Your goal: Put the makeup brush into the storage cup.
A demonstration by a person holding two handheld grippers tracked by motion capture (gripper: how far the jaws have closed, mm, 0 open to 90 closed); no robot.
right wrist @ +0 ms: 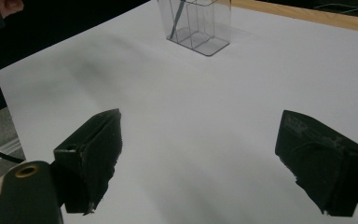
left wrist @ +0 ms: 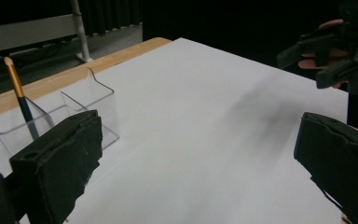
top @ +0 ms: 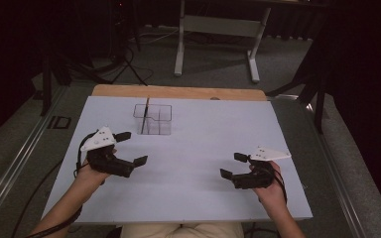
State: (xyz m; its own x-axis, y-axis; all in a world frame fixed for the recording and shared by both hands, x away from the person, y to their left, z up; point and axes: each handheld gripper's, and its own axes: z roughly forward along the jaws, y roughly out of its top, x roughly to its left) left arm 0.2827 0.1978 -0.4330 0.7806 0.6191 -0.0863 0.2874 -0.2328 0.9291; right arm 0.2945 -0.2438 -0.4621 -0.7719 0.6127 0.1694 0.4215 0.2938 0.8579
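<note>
Grippers both wide open, holding nothing: left gripper [top: 131, 148] and right gripper [top: 232, 165] hover near clear organizer [top: 153, 119] with pencil [top: 146, 114].

Right gripper [right wrist: 198, 161] jaws spread, white table [right wrist: 205, 107], clear organizer [right wrist: 200, 28] beyond

1. Clear organiser [top: 153, 119], far left of centre: transparent hard plastic by the look, glossy, smooth walls, faint reflections along the edges.
2. Brush [left wrist: 21, 100] standing inside it: dark glossy handle, golden tip, smooth finish.
3. White sheet [top: 193, 168] covering the table: matt, smooth, paper-like or thin board, no shine.
4. Table edge [top: 178, 92] at the far side: bare light wood, dull finish.
5. Left gripper [top: 130, 148]: black matt jaws, rough and ragged along the pad edges, foam-like; white matt plate on top.
6. Right gripper [top: 233, 165]: same black matt, coarse-edged pads; pale grey matt plate.
</note>
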